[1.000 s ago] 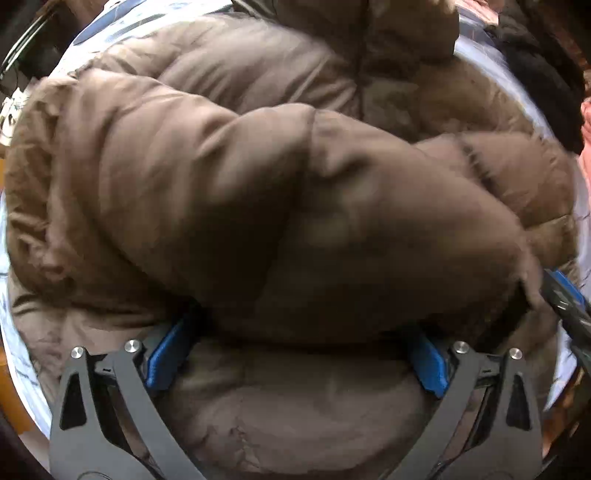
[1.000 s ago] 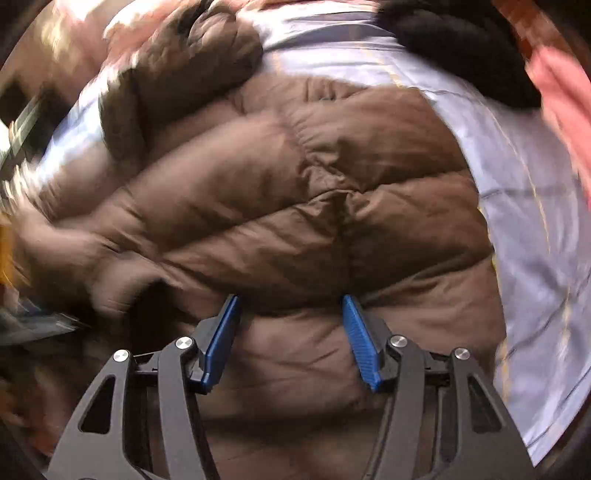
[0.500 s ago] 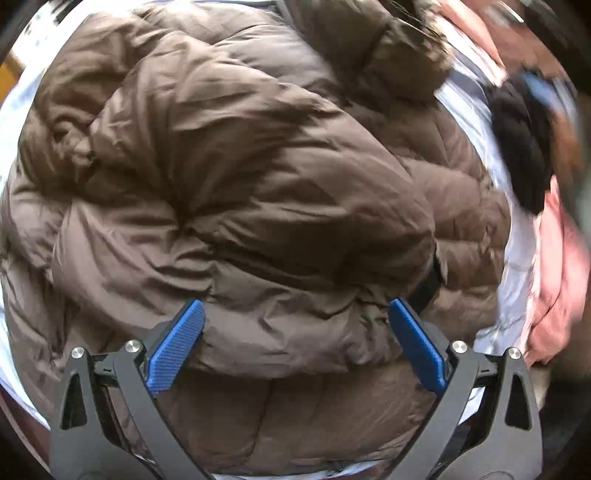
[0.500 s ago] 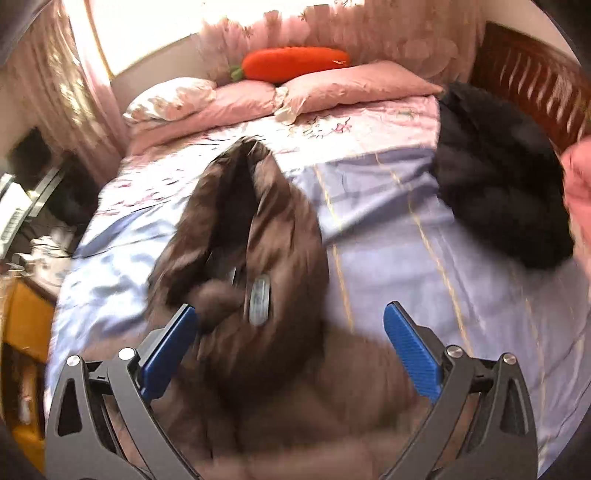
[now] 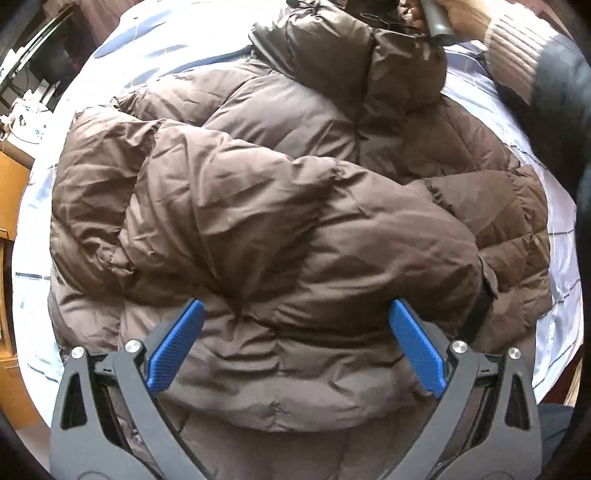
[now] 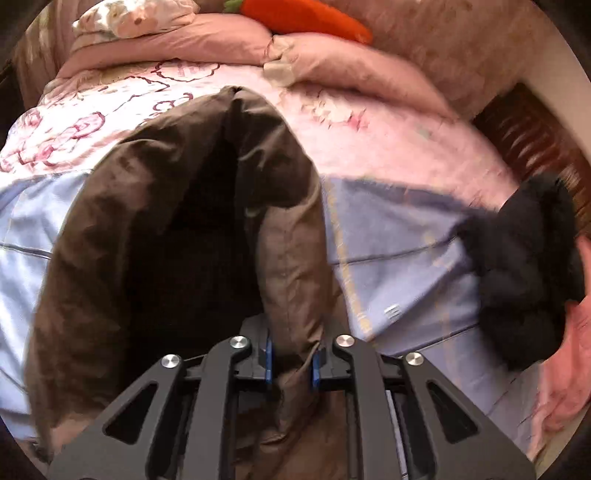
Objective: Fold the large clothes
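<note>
A brown puffer jacket (image 5: 280,206) lies bunched on the bed, a sleeve folded across its body. My left gripper (image 5: 295,343) is open above the jacket's near part, its blue pads (image 5: 177,343) spread wide and holding nothing. In the right wrist view my right gripper (image 6: 290,360) is shut on the edge of the jacket's hood (image 6: 288,258), which stands up with its dark opening facing the camera. The hand with the right gripper shows at the top right of the left wrist view (image 5: 439,18), at the hood (image 5: 354,55).
The bed has a pale blue sheet (image 6: 391,236) and a pink floral quilt (image 6: 155,85). Pink pillows (image 6: 332,51) and an orange carrot plush (image 6: 303,14) lie at the head. A black fluffy garment (image 6: 524,273) and a pink one (image 6: 569,347) lie at right. Wooden furniture (image 5: 11,192) stands at left.
My right gripper has shut on the hood's edge; half a second ago it was open. My left gripper has drawn back from the jacket and stays open.
</note>
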Action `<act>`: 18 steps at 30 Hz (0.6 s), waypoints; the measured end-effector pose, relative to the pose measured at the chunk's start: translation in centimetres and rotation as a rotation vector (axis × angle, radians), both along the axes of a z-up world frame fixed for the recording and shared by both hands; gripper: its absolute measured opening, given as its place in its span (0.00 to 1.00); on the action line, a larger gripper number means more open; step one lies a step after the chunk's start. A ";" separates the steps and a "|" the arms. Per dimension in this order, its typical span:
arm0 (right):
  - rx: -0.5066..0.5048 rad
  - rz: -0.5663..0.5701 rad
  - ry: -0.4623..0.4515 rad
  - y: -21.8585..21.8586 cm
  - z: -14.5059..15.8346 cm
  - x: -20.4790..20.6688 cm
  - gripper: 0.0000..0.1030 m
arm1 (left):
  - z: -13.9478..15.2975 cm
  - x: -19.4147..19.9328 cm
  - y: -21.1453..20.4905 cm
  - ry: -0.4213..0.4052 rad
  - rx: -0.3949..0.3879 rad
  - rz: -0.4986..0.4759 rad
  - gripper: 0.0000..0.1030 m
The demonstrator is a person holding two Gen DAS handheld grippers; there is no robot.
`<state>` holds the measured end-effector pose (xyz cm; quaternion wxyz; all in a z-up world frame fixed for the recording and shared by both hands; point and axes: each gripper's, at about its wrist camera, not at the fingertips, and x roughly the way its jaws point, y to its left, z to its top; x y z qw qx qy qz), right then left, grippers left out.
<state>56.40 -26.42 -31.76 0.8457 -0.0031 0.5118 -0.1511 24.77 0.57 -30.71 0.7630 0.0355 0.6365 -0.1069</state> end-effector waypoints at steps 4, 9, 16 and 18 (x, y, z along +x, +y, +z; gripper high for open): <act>0.126 0.053 -0.292 -1.1 8.1 -5.0 0.09 | -1.1 0.5 0.7 0.032 -0.026 0.039 0.98; 0.350 0.368 -0.536 -0.3 18.9 -17.8 0.09 | -0.1 0.4 3.4 0.002 -0.012 0.118 0.98; 0.423 0.677 -0.508 3.8 24.5 -39.9 0.10 | 7.0 -1.6 13.6 -0.235 -0.090 0.505 0.98; 0.398 0.738 -0.468 4.7 23.8 -45.6 0.10 | 9.4 -3.3 16.5 -0.340 -0.104 0.589 0.98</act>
